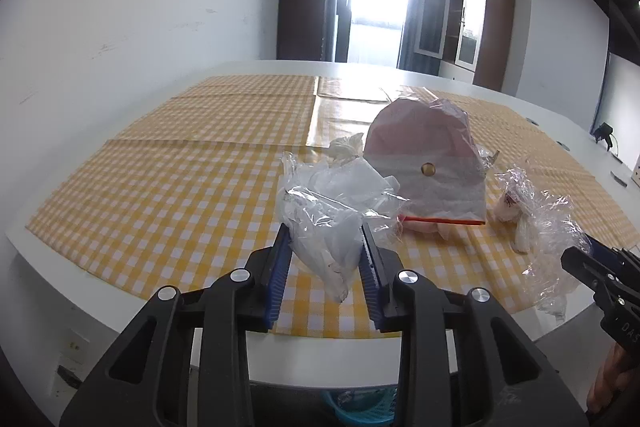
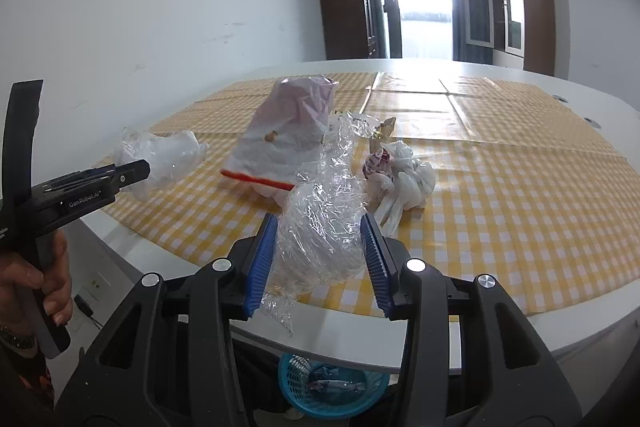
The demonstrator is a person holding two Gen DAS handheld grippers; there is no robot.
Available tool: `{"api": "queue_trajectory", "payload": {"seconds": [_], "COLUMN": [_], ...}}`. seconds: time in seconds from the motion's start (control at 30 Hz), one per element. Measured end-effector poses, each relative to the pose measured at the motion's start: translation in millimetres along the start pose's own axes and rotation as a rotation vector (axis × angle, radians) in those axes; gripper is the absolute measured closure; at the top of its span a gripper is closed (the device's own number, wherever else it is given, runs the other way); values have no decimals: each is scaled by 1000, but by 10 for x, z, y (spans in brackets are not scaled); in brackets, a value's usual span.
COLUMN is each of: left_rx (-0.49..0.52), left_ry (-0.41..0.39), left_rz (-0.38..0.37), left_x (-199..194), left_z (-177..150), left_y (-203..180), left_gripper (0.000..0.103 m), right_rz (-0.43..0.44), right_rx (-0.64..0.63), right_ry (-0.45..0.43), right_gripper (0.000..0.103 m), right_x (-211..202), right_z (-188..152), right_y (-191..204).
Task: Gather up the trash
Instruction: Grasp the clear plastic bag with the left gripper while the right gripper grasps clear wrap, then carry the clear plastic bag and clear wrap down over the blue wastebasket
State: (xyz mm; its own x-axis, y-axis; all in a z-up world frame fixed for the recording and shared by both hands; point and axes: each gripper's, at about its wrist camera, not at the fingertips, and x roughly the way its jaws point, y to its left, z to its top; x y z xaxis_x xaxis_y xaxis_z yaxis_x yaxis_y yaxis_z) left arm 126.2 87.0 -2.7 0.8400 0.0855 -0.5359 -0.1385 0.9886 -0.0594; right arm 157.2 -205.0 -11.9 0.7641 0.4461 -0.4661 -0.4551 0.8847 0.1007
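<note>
A crumpled white plastic bag (image 1: pixel 328 227) sits pinched between the blue pads of the left hand-held gripper (image 1: pixel 325 263), near the surface's front edge. To its right, the right hand-held gripper (image 2: pixel 322 251) squeezes a wad of clear cellophane (image 2: pixel 320 227). Just beyond both stands a pink-and-white paper bag (image 1: pixel 428 167) on the yellow checked cloth (image 1: pixel 180 187), with a knotted white bag and wrapper (image 2: pixel 400 175) to its right. Below the white surface (image 2: pixel 580 323), a blue basket (image 2: pixel 332 387) holds some scraps
</note>
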Motion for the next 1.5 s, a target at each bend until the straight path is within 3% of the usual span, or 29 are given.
{"api": "queue_trajectory", "payload": {"seconds": [0.5, 0.7, 0.93, 1.17, 1.5], "left_rx": [22, 28, 49, 76, 99], "left_ry": [-81, -72, -51, 6, 124], "left_rz": [-23, -76, -112, -121, -152], "left_x": [-722, -980, -1276, -1427, -1307], "left_z": [-47, -229, -561, -914, -1386], "left_y": [-223, -362, -534, -644, -593], "left_gripper": [72, 72, 71, 70, 71], "right_rz": [37, 98, 81, 156, 200], "right_rx": [-59, -70, -132, -159, -139], "right_ry": [-120, -102, -127, -78, 113], "right_gripper": [63, 62, 62, 62, 62], "right_x": [-627, -876, -1266, -1530, -1431], "right_z": [-33, -226, -496, -771, -1271], "right_y": [74, 68, 124, 204, 227]}}
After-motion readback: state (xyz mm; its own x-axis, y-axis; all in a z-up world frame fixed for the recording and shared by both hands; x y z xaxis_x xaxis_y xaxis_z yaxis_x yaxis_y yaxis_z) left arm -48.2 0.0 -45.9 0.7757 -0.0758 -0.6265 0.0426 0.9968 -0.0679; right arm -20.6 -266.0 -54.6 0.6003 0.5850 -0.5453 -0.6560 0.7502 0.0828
